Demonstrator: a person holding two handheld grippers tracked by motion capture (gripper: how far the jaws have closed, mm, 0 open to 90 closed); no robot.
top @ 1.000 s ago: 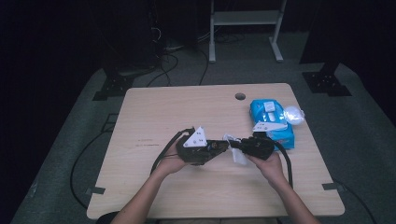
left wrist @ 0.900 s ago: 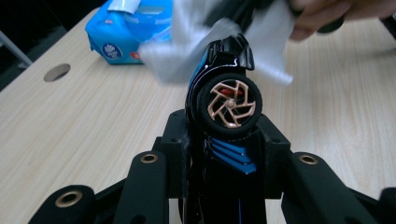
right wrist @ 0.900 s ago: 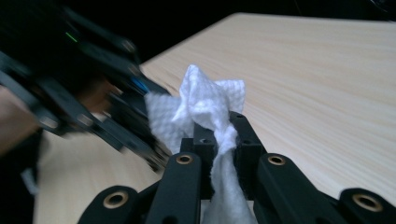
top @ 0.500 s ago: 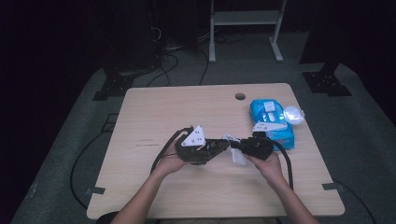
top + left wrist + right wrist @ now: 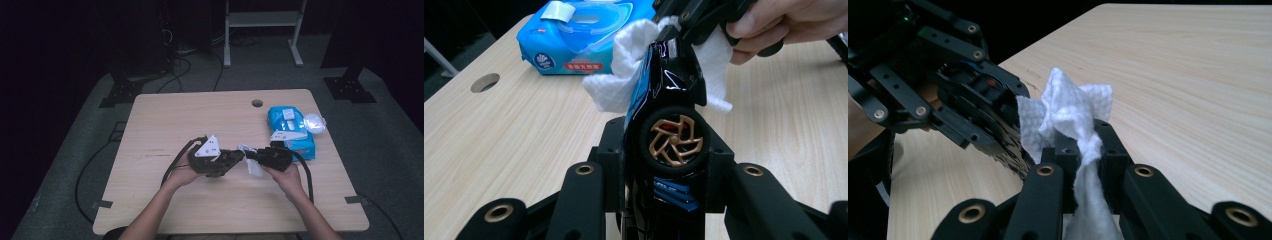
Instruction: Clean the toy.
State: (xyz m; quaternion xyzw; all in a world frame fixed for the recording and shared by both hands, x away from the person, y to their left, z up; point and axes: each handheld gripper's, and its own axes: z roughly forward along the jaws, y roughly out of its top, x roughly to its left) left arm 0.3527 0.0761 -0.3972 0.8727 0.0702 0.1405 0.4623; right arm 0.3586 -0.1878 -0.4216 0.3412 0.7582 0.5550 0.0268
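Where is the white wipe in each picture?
High view: the wipe is just below the middle, between the two grippers.
Left gripper view: the wipe is at top middle, bunched behind the toy car.
Right gripper view: the wipe is in the middle, sticking up from the jaws.
Shared landmark: the wooden table.

Wipes pack [image 5: 291, 131] right (table's [image 5: 165, 115] left open)

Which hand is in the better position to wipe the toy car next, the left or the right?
Probably the right: the right gripper is shut on the white wipe, which already touches the toy car. The left gripper is clamped on the car.
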